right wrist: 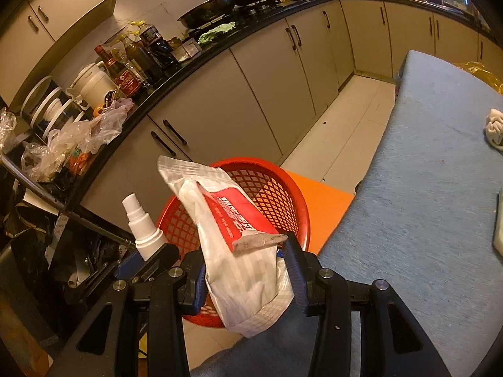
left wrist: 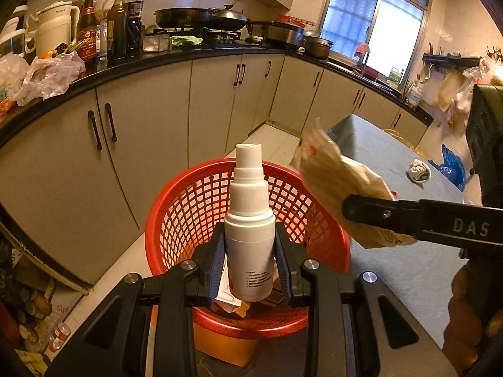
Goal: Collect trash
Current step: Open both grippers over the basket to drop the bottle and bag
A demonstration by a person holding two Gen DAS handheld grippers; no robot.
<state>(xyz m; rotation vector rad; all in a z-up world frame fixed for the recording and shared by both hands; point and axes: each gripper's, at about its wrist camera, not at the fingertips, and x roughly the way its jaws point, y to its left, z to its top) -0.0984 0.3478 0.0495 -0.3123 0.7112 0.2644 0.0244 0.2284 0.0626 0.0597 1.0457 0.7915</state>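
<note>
One red mesh basket (left wrist: 251,207) stands on the floor at the table's (right wrist: 424,188) edge, with scraps of paper in its bottom. Above it, the left tool (left wrist: 250,260) clamps one white spray bottle (left wrist: 250,220); the right tool (right wrist: 248,270) grips one crumpled wrapper (right wrist: 229,220).

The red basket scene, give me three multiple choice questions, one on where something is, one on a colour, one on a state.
1. Where is the spray bottle?
A. on the counter
B. in the left claw, over the red basket
C. on the table

2. What colour is the bottle?
A. white
B. green
C. black

3. What holds the wrapper?
A. nothing, it lies in the basket
B. a bare hand
C. the right claw

Answers: B, its pads flank the bottle above the basket; A, body and nozzle are white; C, the wrapper sits between that claw's pads.
</note>
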